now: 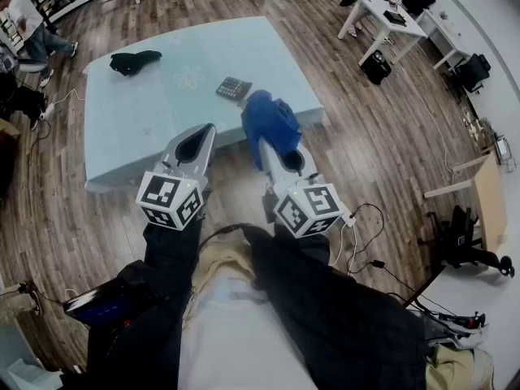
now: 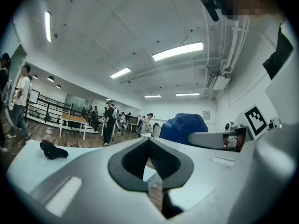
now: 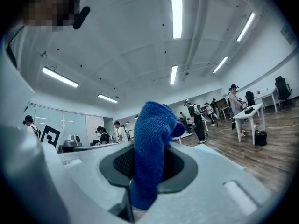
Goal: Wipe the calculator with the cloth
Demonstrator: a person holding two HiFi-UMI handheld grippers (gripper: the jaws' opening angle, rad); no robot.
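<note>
A dark calculator (image 1: 233, 88) lies near the front right of the pale blue table (image 1: 146, 112). My right gripper (image 1: 272, 146) is shut on a blue cloth (image 1: 272, 123), which bunches up over its jaws just short of the table's front edge. In the right gripper view the cloth (image 3: 152, 157) stands upright, pinched between the jaws. My left gripper (image 1: 205, 132) is shut and holds nothing; it hovers at the table's front edge, left of the cloth. From the left gripper view the cloth (image 2: 184, 126) shows to the right, and the calculator is hidden.
A crumpled black item (image 1: 134, 61) lies at the table's far left corner, also seen as the black item (image 2: 53, 150) in the left gripper view. White desks (image 1: 382, 15) and several people stand further off. Cables (image 1: 366, 250) run over the wooden floor to my right.
</note>
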